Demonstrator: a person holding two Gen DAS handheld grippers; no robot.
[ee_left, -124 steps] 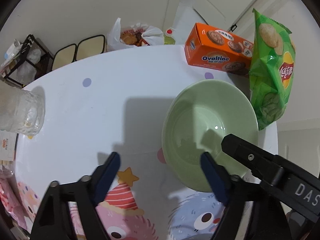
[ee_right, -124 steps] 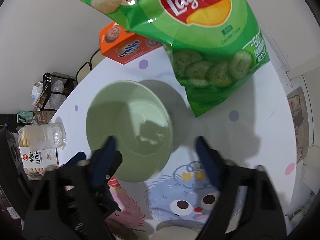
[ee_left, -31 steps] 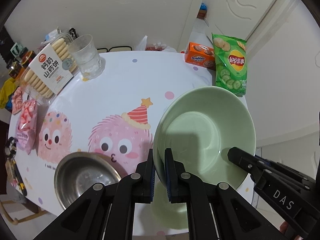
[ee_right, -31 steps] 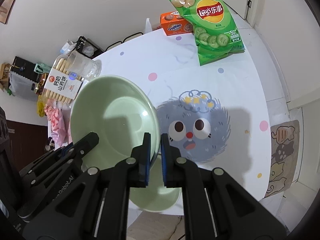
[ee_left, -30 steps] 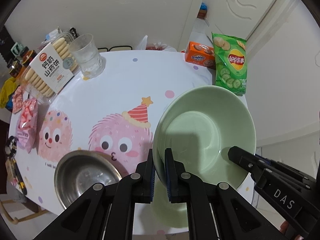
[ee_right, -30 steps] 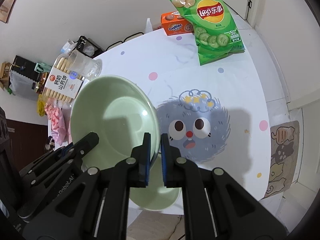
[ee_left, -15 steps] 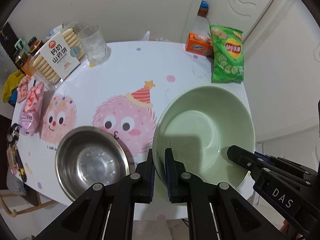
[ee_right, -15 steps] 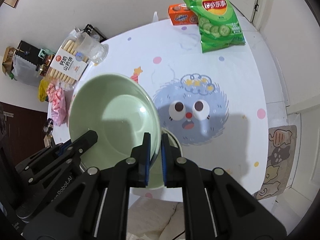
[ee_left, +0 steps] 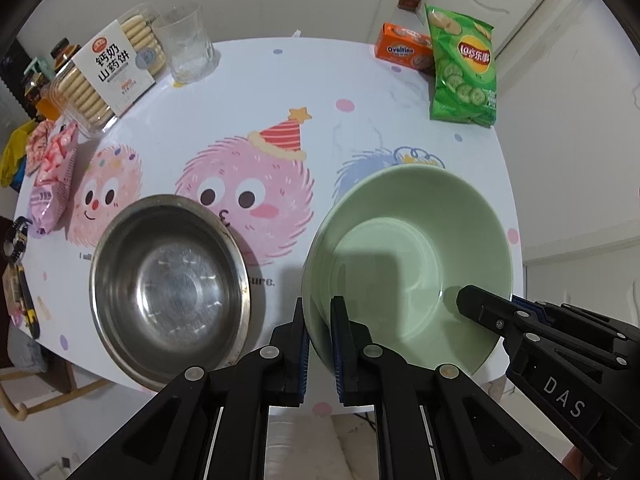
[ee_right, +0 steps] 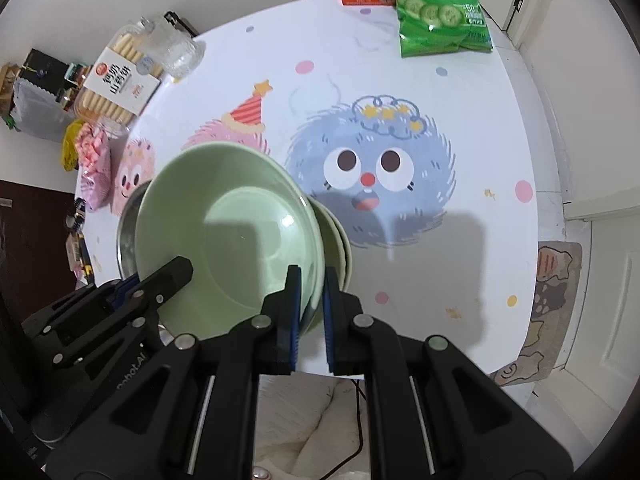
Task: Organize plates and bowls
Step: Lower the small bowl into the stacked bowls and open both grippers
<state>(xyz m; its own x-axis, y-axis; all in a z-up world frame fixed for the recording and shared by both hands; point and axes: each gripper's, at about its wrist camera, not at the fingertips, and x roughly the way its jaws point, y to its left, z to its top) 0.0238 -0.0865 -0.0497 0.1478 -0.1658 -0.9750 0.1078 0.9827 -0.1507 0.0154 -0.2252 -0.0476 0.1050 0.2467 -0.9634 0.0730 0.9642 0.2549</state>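
Tilted pale-green bowl (ee_left: 408,256) above another green bowl (ee_right: 340,248), beside steel bowl (ee_left: 168,284).

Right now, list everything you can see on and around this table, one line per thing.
green bowl: one, pale green, held over the near table edge, each gripper clamped on its rim
second green dish: one, pale green, under the held bowl
steel bowl: one, silver, on the table left of the green bowl
glass: one, clear, far left
biscuit box: one, white label, beside the glass
pink snack packs: pink, left edge; count unclear
Ovaltine box: one, orange, far right
chip bag: one, green, beside the orange box
table: one, white with cartoon monsters
left gripper: black, blue fingers
right gripper: black, blue fingers
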